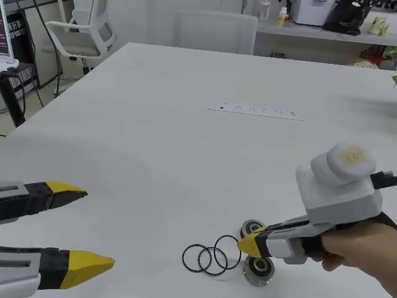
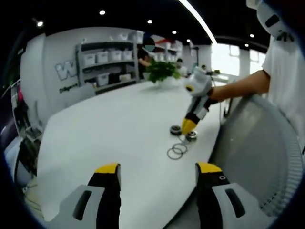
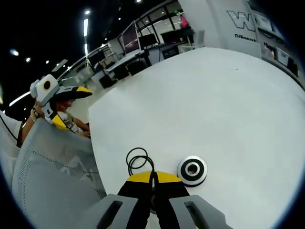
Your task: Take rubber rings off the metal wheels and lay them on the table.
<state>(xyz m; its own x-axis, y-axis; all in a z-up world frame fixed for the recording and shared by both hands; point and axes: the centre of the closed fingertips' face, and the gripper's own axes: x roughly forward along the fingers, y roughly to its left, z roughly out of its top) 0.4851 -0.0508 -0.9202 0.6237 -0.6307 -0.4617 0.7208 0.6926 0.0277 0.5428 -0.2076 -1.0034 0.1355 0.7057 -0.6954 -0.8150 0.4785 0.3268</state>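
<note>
My right gripper [image 1: 243, 246] pinches a rubber ring [image 1: 227, 237] beside two metal wheels [image 1: 258, 270] near the table's [image 1: 186, 155] front edge. My left gripper [image 1: 99, 230] is spread wide.

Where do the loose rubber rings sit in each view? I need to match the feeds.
Head view: loose rubber rings bottom centre, left of the right gripper.
Left gripper view: rings right of centre, below that gripper's tip.
Right gripper view: rings lower centre, above its tips.
Shared landmark: the right gripper.

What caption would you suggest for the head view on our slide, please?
Right gripper, jaws shut, at two metal wheels beside three rubber rings on the table; left gripper open.
</note>
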